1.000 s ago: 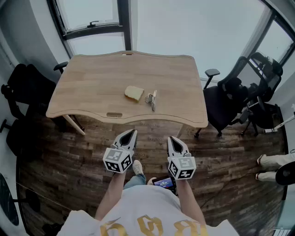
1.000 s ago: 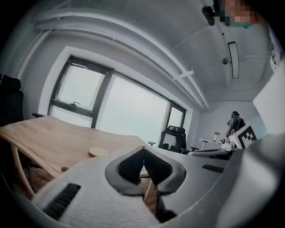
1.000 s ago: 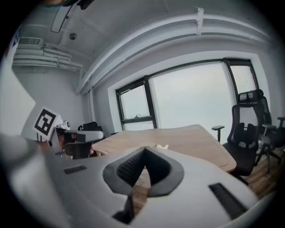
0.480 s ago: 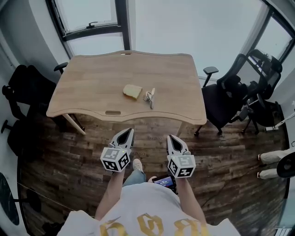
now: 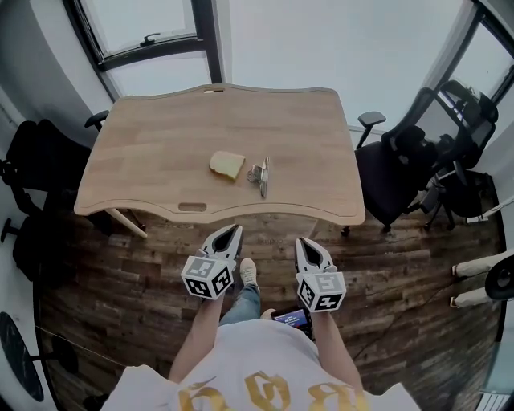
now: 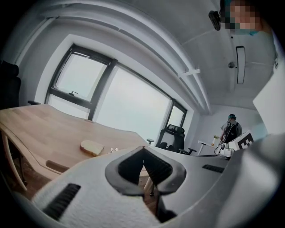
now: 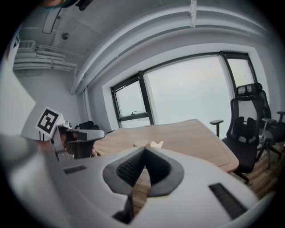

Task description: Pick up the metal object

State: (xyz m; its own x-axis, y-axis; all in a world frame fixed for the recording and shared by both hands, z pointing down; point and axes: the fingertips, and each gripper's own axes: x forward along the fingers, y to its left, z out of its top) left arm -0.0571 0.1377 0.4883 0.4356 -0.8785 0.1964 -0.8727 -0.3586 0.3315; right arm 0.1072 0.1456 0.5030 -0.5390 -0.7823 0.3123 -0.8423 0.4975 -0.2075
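The metal object (image 5: 260,173) is a small silvery piece lying near the middle of the wooden table (image 5: 161,136), just right of a slice of bread (image 5: 227,165). Both grippers hang over the floor, short of the table's near edge. My left gripper (image 5: 233,229) is shut with nothing in it, and my right gripper (image 5: 303,242) is the same. In the left gripper view the bread (image 6: 92,147) and the metal object (image 6: 114,150) lie beyond the closed tip (image 6: 143,148). In the right gripper view the metal object (image 7: 155,144) peeks just above the closed tip (image 7: 144,149).
Black office chairs (image 5: 397,172) stand to the right of the table, and more black chairs (image 5: 32,160) to its left. A window (image 5: 144,24) is behind the table. The floor (image 5: 120,273) is dark wood planks. A person (image 6: 230,129) stands far off in the left gripper view.
The head view has shifted a little and the table now looks slightly nearer. Both grippers stay shut and keep about the same place below the table's near edge.
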